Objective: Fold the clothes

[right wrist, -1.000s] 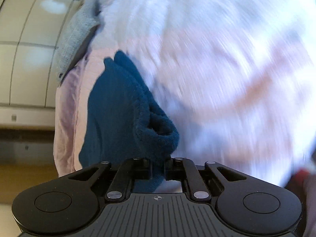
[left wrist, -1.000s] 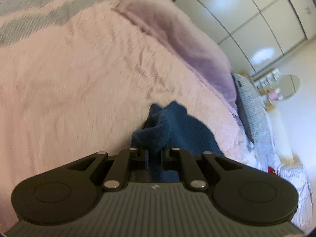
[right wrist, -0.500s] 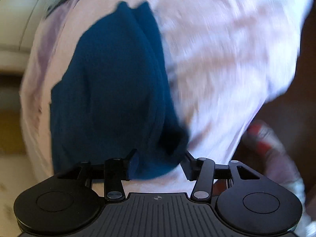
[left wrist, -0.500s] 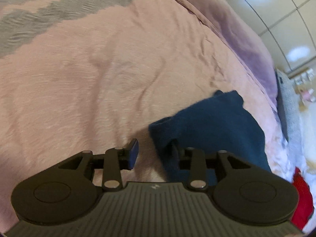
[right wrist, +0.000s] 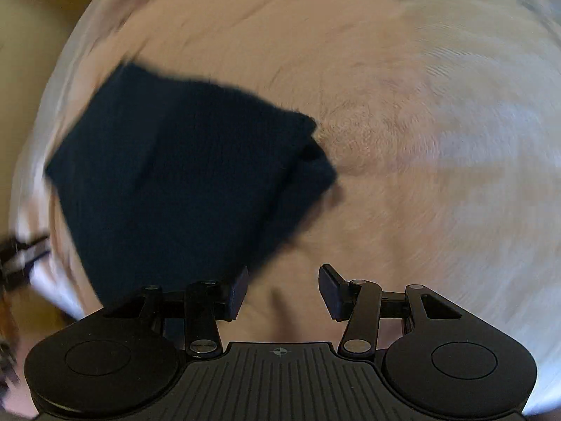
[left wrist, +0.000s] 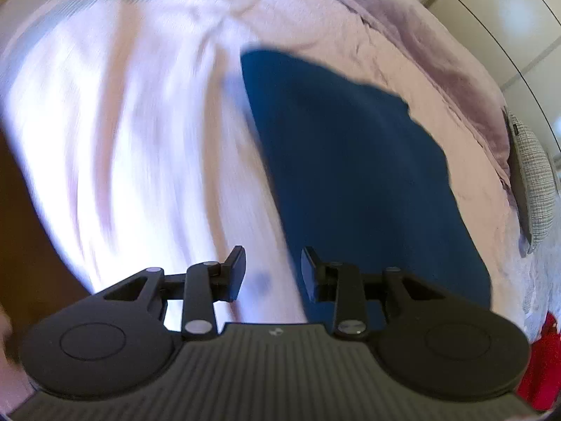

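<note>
Dark blue garment [left wrist: 361,182] lying folded on pink bedspread [left wrist: 140,140]; left gripper [left wrist: 272,270] and right gripper [right wrist: 283,289] hovering wide apart, holding nothing.

I find no readable words or numbers anywhere. My left gripper [left wrist: 272,269] and my right gripper [right wrist: 283,289] each carry only a small emblem on the body, no letters.

Pink bedspread [left wrist: 350,28]; grey pillow [left wrist: 536,179] at bed edge; white wardrobe doors [left wrist: 508,10].
</note>
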{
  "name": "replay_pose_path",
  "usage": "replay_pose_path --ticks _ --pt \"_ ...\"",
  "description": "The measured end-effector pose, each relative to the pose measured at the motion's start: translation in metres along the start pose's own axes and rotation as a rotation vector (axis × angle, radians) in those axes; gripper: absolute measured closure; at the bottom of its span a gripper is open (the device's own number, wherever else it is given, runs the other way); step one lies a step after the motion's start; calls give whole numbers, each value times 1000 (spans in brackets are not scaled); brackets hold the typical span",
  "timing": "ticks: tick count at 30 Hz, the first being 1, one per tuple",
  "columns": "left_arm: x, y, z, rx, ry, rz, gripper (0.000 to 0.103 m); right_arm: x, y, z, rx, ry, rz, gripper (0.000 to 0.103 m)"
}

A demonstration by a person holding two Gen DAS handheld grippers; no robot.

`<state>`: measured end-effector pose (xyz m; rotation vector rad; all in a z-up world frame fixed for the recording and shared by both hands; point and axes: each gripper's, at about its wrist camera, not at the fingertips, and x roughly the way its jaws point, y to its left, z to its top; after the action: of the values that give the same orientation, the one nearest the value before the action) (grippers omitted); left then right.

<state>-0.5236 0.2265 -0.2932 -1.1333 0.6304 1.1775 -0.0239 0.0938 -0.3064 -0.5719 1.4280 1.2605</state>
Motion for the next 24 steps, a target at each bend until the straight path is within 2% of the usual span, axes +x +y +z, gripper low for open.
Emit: replay_pose_path --ticks 2,5,7,10,14,17,20,21,22,23,24 --pt "-12 -20 -48 -63 2 4 73 -10 -25 3 -70 15 48 54" --pt "-22 -41 -97 -126 19 25 73 -20 -61 20 -90 17 102 54" --pt "-29 -50 -121 -170 -2 39 70 -22 -72 33 -87 6 178 54" --pt "-34 -50 -145 -250 -39 59 65 -16 -79 52 -62 -22 308 54" --pt "-31 -41 -171 -359 -60 57 64 9 -86 73 -4 -27 400 53" --pt "-28 -32 -186 -469 -99 14 61 28 -90 83 30 -27 447 53" --pt "-22 -24 -197 -568 -130 -69 62 38 -95 89 72 -28 502 54" --pt "-20 -24 -198 -563 -138 -92 68 38 -94 89 61 -36 515 83" --pt "-18 -24 -199 -553 -143 -114 88 38 -93 90 47 -45 526 95" --pt "-19 -25 -200 -535 -150 -131 96 37 -93 88 29 -50 516 95" --pt "-24 -27 -201 -519 -171 -139 95 35 -93 86 12 -54 504 96"
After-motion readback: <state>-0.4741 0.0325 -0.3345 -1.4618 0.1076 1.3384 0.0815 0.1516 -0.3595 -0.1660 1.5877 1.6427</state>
